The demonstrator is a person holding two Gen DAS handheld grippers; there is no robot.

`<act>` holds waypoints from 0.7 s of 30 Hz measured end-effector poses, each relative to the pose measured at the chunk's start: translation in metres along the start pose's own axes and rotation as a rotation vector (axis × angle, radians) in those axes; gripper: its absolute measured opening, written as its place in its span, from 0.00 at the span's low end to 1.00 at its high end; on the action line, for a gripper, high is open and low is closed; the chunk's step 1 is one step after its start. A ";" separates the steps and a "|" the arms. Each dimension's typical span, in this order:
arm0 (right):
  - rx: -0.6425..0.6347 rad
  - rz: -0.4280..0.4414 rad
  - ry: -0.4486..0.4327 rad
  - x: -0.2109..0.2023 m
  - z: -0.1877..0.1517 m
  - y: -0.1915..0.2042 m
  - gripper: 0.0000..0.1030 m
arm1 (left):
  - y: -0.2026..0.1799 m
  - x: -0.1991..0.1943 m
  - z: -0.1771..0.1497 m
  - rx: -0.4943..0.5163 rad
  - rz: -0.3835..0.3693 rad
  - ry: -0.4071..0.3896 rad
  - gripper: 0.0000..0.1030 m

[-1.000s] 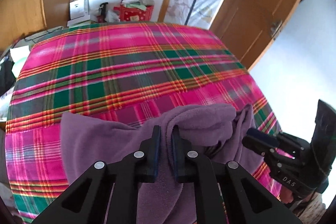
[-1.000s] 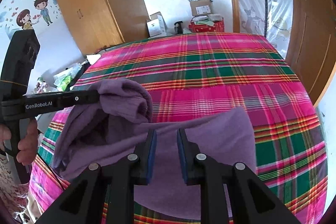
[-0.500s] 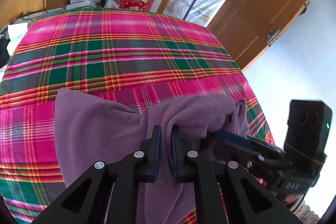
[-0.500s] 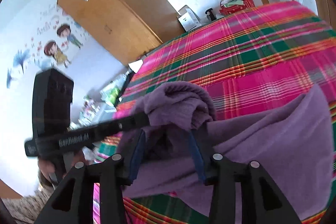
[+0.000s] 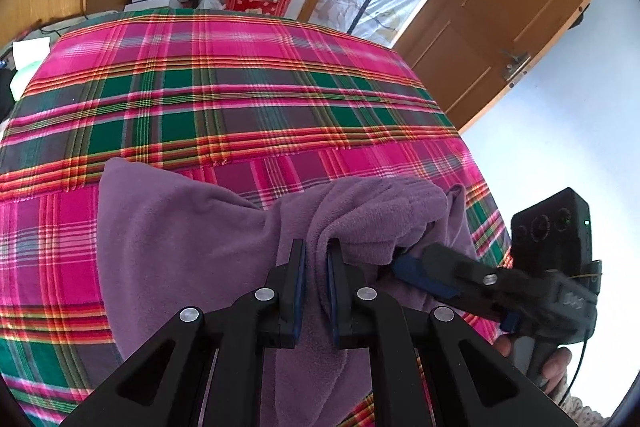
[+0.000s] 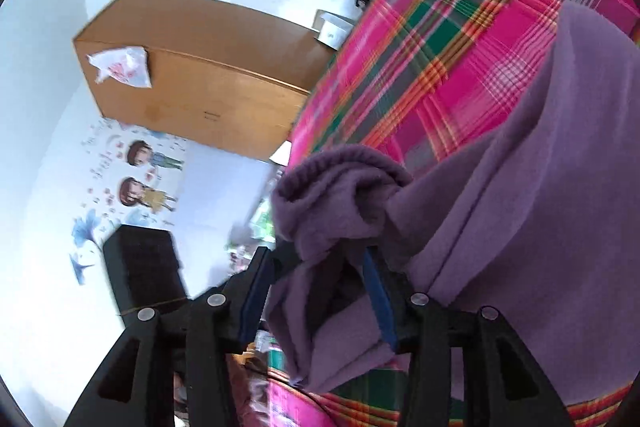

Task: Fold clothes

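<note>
Between the left tongs [image 5: 316, 267], a ridge of the soft purple fleece garment [image 5: 180, 239] is pinched, the two blue-padded fingers being clenched tight on the cloth. The garment is spread over the pink, green and orange plaid bed cover [image 5: 240, 99], with its flat part lying out to the left of these tongs and a bunched hump rising just ahead and to the right of them. That hump is approached from the right by the right tongs [image 5: 404, 267], which are gripped at the handle by a person's hand [image 5: 556, 367]. In the right wrist view, the right tongs [image 6: 316, 291] are seen rolled over, with the room tilted; their fingers are spread wide and released, and a loose fold of the purple fleece hangs between them, brushing the blue pad [image 6: 378, 295] on one side without being squeezed. Beyond the bed, a wooden wardrobe [image 6: 192, 83] and a wooden door [image 5: 504, 11] are seen.
</note>
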State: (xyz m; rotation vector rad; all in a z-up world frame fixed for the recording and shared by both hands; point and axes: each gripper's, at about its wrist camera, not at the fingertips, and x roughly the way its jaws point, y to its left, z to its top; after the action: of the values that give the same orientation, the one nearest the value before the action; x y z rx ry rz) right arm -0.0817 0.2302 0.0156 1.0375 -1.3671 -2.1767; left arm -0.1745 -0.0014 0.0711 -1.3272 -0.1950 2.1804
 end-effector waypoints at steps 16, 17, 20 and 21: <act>-0.162 -0.113 -0.041 0.005 -0.003 0.025 0.05 | 0.004 0.001 0.000 -0.016 -0.003 0.007 0.11; -0.170 -0.121 -0.046 0.003 -0.003 0.026 0.05 | 0.005 0.000 0.001 -0.022 -0.005 0.005 0.11; -0.197 -0.137 -0.062 -0.004 -0.005 0.030 0.04 | 0.008 -0.002 0.003 -0.041 -0.006 0.000 0.12; -0.209 -0.140 -0.068 -0.006 -0.006 0.032 0.04 | 0.009 -0.003 0.003 -0.044 -0.003 -0.002 0.13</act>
State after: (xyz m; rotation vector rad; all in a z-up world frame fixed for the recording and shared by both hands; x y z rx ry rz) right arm -0.0758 0.2153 0.0447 1.0151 -1.0942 -2.4168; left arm -0.1798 -0.0098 0.0709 -1.3485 -0.2465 2.1865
